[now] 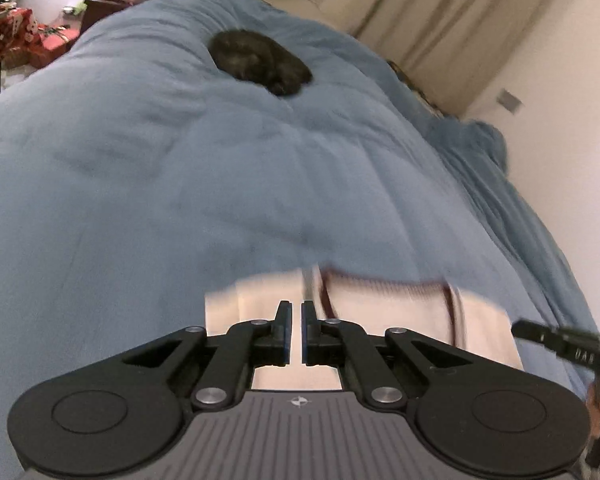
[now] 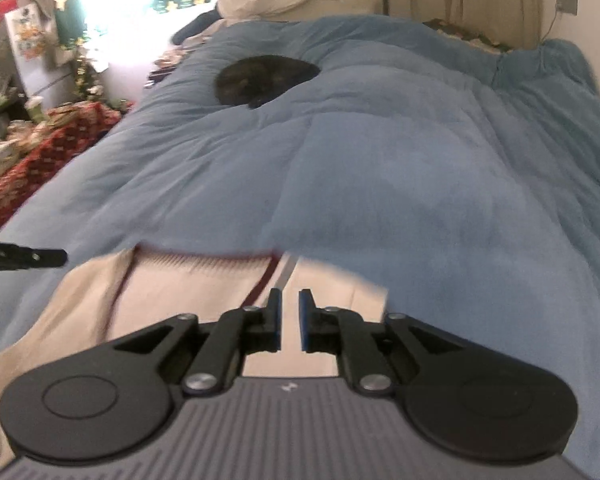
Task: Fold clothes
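The left gripper (image 1: 296, 316) is pressed nearly together, a slim gap between its blue pads, and appears to pinch nothing; it hovers over the left end of the folded cream garment (image 1: 380, 308). The right gripper (image 2: 290, 304), likewise nearly closed and apparently empty, hangs over the garment's right end. The garment lies at six o'clock on the blue duvet (image 2: 380, 160), its maroon-trimmed ribbed edge facing twelve, probably so that each tool works one end of the fold. A dark bundle (image 2: 260, 80), too blurred to identify, rests at twelve o'clock, well apart.
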`<state>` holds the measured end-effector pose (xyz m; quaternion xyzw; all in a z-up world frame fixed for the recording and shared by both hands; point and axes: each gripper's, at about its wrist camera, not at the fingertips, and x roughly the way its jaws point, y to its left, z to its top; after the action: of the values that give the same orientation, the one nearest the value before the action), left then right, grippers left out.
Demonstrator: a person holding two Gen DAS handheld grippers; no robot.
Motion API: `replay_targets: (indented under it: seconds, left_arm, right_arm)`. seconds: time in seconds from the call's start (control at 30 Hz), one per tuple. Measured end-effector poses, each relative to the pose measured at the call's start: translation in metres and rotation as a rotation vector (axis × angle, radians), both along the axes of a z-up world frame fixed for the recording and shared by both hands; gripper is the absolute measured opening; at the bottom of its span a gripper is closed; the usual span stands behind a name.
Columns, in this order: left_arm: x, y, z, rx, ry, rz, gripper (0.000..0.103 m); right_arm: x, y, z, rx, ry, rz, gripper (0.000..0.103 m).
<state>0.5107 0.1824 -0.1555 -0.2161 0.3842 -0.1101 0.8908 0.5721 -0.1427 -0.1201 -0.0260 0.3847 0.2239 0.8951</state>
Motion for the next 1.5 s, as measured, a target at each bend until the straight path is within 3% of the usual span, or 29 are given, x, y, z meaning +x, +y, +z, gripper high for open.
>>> replay_targets:
  seconds: [0.13, 0.3, 0.47, 0.7, 0.93, 1.03, 1.1, 1.23, 1.37, 1.5]
  left_arm:
    - [-0.069, -0.01, 0.002, 0.022, 0.048, -0.045, 0.003]
    - [-0.134, -0.014, -0.003, -0.004, 0.123, -0.008, 0.003]
    - [-0.194, -0.012, -0.01, -0.019, 0.131, 0.003, 0.003]
    - [-0.244, -0.016, -0.026, -0.053, 0.133, -0.083, 0.003]
    - [-0.275, -0.017, -0.018, -0.023, -0.043, -0.129, 0.003]
    - [-0.296, -0.019, -0.019, -0.054, -0.11, -0.163, 0.003]
    - [-0.312, -0.022, -0.019, -0.034, -0.138, -0.17, 0.003]
    - [-0.351, -0.028, -0.024, -0.08, -0.122, -0.178, 0.003]
    - [-0.391, -0.039, -0.035, -0.071, -0.083, -0.213, 0.003]
    - [-0.424, -0.037, -0.047, -0.055, -0.045, -0.188, 0.003]
  right_arm:
    - [-0.082, -0.026, 0.005, 0.066, 0.077, 0.009, 0.01]
    - [-0.168, -0.047, 0.005, 0.013, 0.144, 0.004, 0.013]
    - [-0.231, -0.071, 0.003, -0.027, 0.178, -0.013, 0.013]
    - [-0.266, -0.079, -0.009, -0.053, 0.079, 0.004, 0.013]
    - [-0.294, -0.067, -0.014, 0.004, -0.089, 0.034, 0.013]
    - [-0.32, -0.064, -0.023, 0.023, -0.124, 0.063, 0.015]
    - [-0.343, -0.066, -0.03, 0.022, -0.113, 0.053, 0.015]
    - [-0.396, -0.081, -0.041, 0.069, -0.037, 0.028, 0.021]
    - [-0.443, -0.096, -0.053, 0.066, -0.051, 0.006, 0.021]
    - [-0.479, -0.105, -0.058, 0.045, -0.083, -0.008, 0.021]
